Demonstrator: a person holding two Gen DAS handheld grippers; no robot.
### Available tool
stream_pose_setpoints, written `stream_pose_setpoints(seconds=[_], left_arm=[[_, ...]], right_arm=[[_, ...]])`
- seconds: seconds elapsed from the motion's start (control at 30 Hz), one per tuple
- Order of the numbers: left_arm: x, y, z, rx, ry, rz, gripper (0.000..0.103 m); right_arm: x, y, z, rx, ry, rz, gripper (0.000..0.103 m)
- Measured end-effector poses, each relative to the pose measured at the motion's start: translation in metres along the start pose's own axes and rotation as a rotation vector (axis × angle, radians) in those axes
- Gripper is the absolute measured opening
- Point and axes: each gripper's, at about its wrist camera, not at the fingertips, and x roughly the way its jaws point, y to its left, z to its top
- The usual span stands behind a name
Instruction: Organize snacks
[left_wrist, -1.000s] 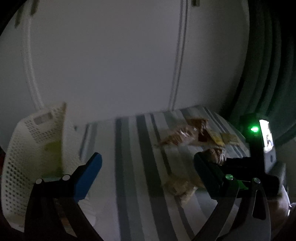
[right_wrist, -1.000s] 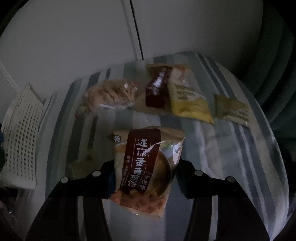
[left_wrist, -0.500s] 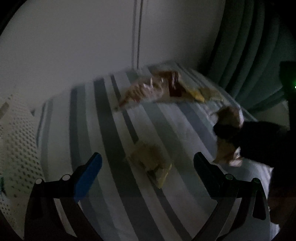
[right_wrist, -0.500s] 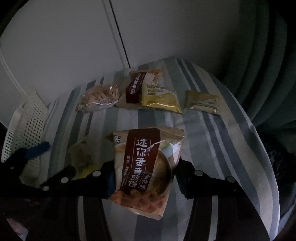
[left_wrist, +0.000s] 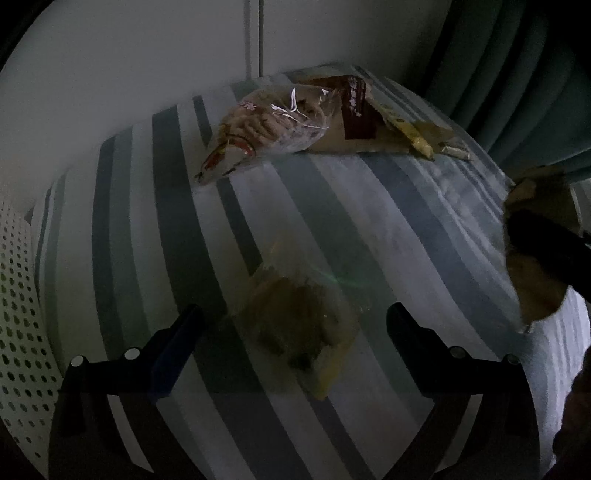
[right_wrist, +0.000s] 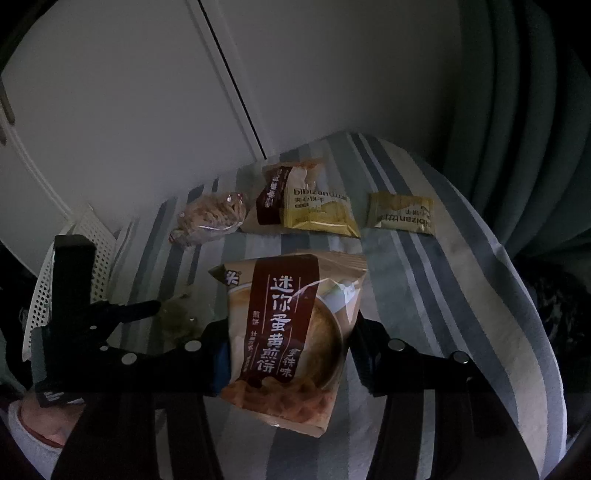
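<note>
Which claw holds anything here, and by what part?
Right claw grips the brown-banded snack bag by its lower side edges; left claw is open, holding nothing.

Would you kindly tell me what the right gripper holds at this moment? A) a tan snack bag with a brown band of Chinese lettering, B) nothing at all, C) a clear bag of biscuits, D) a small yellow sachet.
A: in the right wrist view the right gripper is shut on the tan snack bag, whose brown band of lettering stands upright between its two fingers.
</note>
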Motion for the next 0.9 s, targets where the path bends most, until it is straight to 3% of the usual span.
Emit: stream_pose_setpoints(seconds=[0.07,0.23,0.6,0.9], left_arm=[[0.002,-0.001,0.002,0.01,-0.011,0.023,0.077],[-0.002,-0.005,0.001,0.025,-0.045,0.021,0.055],[-0.041,-0.002,-0.014,-0.005,-0.135,-0.017,0.053],[-0.1,0.019,-0.02,-0.069,-0.266,0.013,0.053]], right_arm=[[-0.001,-0.001,0.0,0.002,-0.005,0.005,0.053],[0.0,-0.007,0.0,0.017,-0.007,0.009,0.053],[-0.005,-0.007,0.0,0.017,-0.025,0.007,0.053],[-0.009,0.004,0.001,-0.005,-0.03,0.013,0.053]])
